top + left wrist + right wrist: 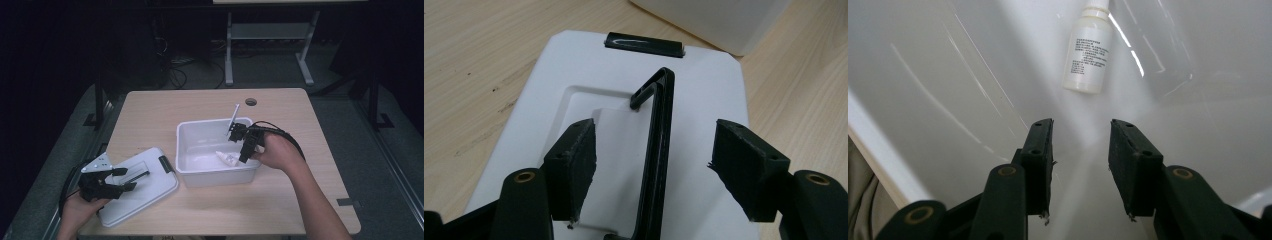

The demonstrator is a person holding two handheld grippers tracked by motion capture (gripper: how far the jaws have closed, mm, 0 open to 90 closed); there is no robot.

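Note:
A white bin point(215, 175) stands open at the middle of the table. On its floor lies a small white bottle point(1088, 55) with printed text, on its side, also the bottle point(226, 158) near the bin's right wall. My right gripper point(236, 147) reaches down into the bin; its jaws point(1080, 150) stand open just short of the bottle with nothing between them. The bin's white lid point(150, 187) lies flat at front left. My left gripper point(651, 165) is open, one jaw on either side of the lid's raised black handle point(656, 115), apart from it.
A thin white stick point(234, 114) leans up from the bin's back rim. A black latch point(644, 44) sits at the lid's far edge, close to the bin's corner point(724, 20). The table point(150, 115) has a cable hole point(251, 101) at the back.

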